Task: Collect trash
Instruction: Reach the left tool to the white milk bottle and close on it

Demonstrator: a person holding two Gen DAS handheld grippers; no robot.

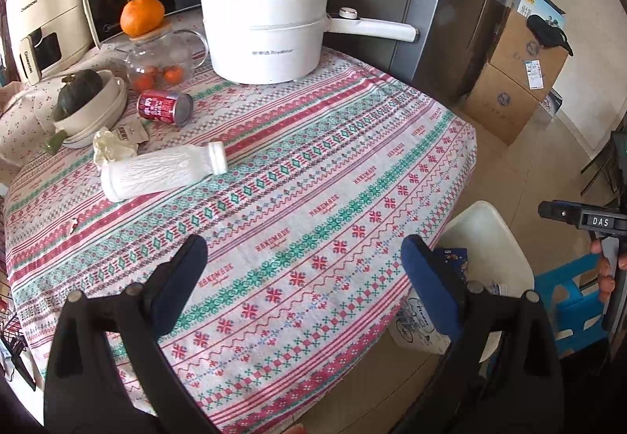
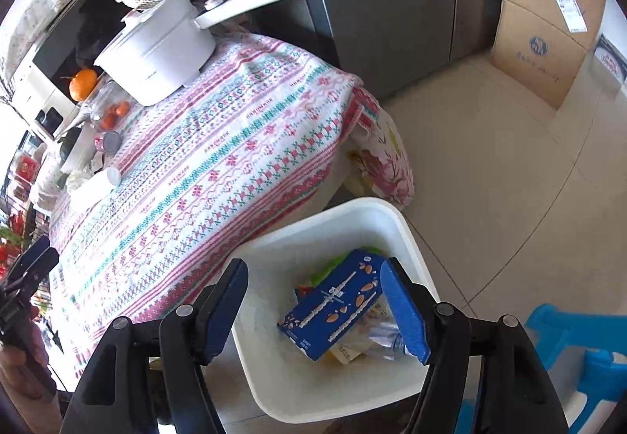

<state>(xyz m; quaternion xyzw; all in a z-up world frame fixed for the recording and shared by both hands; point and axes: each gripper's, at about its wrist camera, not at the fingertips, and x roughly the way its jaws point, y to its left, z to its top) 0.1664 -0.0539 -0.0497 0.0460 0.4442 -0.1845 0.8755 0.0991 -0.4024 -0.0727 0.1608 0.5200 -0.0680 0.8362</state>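
The white bin (image 2: 395, 222) stands on the floor tiles just beside the near corner of the desk (image 1: 352, 167), and everything else is placed here against it. The right gripper (image 2: 313, 310) hangs over the bin's mouth with its jaws spread wide and nothing between the pads. Below it, inside the bin, a blue box (image 2: 333, 300) lies tilted on top of a clear wrapper and other scraps (a bit of green shows behind the box). The left gripper (image 1: 301, 277) is over the desk's patterned cloth, to the left of the bin, and its jaws stand apart as well, holding nothing. Well away from the bin, towards the far left of the desk, the rest of the trash lies on the cloth: a white bottle (image 1: 160, 171) on its side with its cap pointing back towards the bin, a crumpled tissue (image 1: 109, 146) touching the bottle's far end, a small brown packet (image 1: 131, 130) just behind the tissue, and a red can (image 1: 164, 106) on its side a little further off. Behind these, further from the bin, stand a white pot (image 1: 266, 34) with a long handle, a glass jar (image 1: 160, 65) with an orange (image 1: 142, 15) resting on its lid, and a bowl (image 1: 94, 108) holding a dark green squash. A blue stool (image 2: 580, 347) stands on the floor on the bin's other side, away from the desk.
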